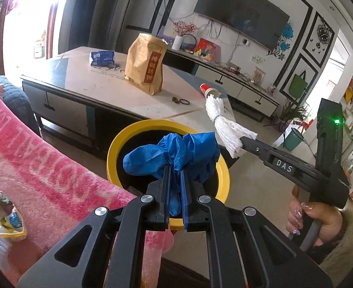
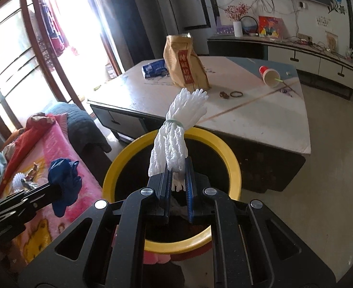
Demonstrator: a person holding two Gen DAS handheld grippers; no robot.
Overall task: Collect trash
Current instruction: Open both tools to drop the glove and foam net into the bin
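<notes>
My left gripper (image 1: 175,170) is shut on a crumpled blue glove (image 1: 176,153) and holds it over the yellow-rimmed bin (image 1: 114,148). My right gripper (image 2: 178,168) is shut on a white foam net bundle (image 2: 176,132) tied with a band, held above the same bin (image 2: 234,163). In the left wrist view the right gripper (image 1: 245,141) holds the bundle (image 1: 222,122) at the bin's right. In the right wrist view the left gripper (image 2: 56,188) with the glove (image 2: 64,180) is at the left, over the pink blanket.
A low table (image 2: 248,115) behind the bin carries a brown paper bag (image 2: 186,64), a blue packet (image 2: 155,68), a tipped red paper cup (image 2: 269,75) and a hair tie (image 2: 236,94). A sofa with a pink blanket (image 1: 44,168) and a wrapper (image 1: 8,218) lies at the left.
</notes>
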